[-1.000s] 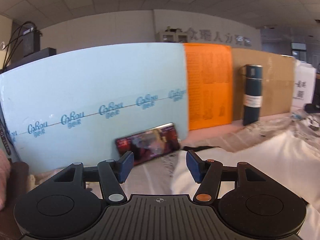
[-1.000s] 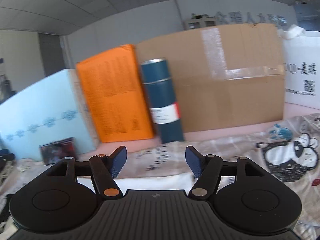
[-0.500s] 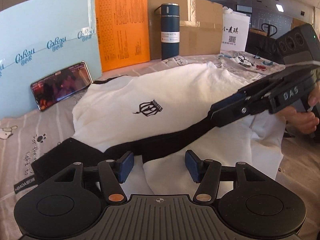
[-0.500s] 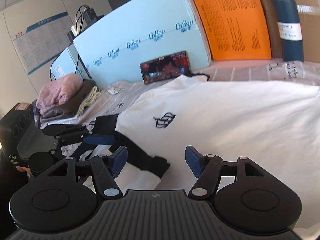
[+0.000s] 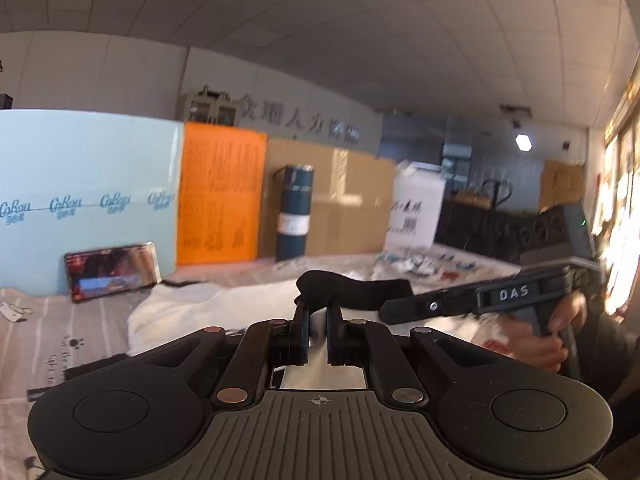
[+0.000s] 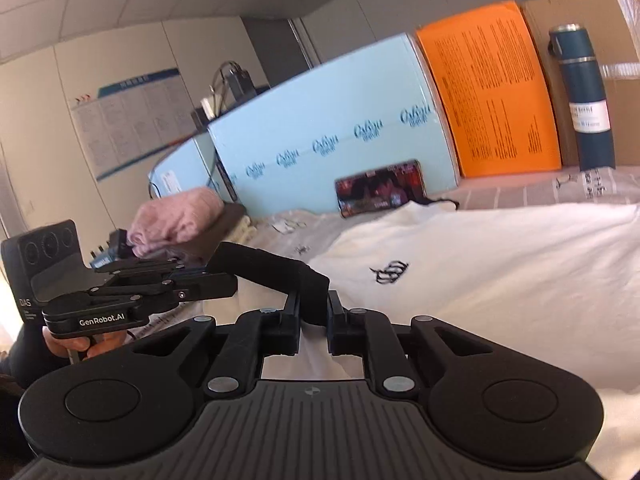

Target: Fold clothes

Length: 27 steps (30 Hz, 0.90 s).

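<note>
Since before, both hand-held grippers have closed on and lifted the black band (image 6: 276,270).

A T-shirt (image 6: 500,280) is lying on the bedsheet (image 5: 60,320), its sleeve cuff (image 6: 272,268) hanging between the left gripper (image 5: 318,332) and the right gripper (image 6: 314,320). Behind the shirt, a phone (image 6: 380,192) is leaning against a foam board (image 6: 340,132). Right of that board an orange sheet (image 6: 492,96) and a thermos (image 6: 584,96) are standing before a cardboard box (image 5: 344,200).
</note>
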Available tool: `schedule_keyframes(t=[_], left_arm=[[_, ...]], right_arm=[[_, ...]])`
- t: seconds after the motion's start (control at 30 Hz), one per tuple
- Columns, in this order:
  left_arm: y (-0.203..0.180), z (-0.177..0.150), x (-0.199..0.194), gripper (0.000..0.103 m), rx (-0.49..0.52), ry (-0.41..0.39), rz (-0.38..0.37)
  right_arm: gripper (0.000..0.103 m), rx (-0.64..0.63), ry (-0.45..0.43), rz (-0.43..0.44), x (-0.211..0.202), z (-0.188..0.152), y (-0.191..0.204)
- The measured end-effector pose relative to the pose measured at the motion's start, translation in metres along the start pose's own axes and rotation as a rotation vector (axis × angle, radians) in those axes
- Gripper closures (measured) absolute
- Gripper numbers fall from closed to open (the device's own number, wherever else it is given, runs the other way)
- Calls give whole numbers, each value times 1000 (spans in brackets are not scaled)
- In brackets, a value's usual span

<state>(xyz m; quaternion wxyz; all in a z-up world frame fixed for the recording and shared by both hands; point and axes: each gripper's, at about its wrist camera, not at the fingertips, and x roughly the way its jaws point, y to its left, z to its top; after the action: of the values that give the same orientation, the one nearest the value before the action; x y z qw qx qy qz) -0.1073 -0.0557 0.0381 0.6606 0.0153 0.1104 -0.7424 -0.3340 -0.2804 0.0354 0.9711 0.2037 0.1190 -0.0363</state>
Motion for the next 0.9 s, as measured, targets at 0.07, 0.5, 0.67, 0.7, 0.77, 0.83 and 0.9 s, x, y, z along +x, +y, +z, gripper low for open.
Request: schedule_keyframes(t=[0.07, 0.5, 0.67, 0.7, 0.77, 0.83, 0.9], left_arm=[[-9, -2, -16, 97, -20, -62, -92], [-42, -56, -29, 96, -91, 227, -495], [-40, -65, -25, 79, -71, 285, -565], [-38, -59, -27, 71, -72, 243, -586], [-34, -49, -30, 42, -69, 165, -564], [-32, -41, -31, 28, -72, 92, -506], [-23, -39, -21, 28, -108, 74, -408]], right_arm=[[92, -10, -50, 23, -22, -3, 12], [92, -49, 26, 59, -103, -85, 56], [72, -32, 176, 87, -97, -109, 63], [65, -35, 162, 84, -100, -107, 63], [52, -19, 91, 59, -109, -96, 56], [38, 34, 2, -11, -117, -82, 43], [31, 116, -80, -142, -123, -70, 25]])
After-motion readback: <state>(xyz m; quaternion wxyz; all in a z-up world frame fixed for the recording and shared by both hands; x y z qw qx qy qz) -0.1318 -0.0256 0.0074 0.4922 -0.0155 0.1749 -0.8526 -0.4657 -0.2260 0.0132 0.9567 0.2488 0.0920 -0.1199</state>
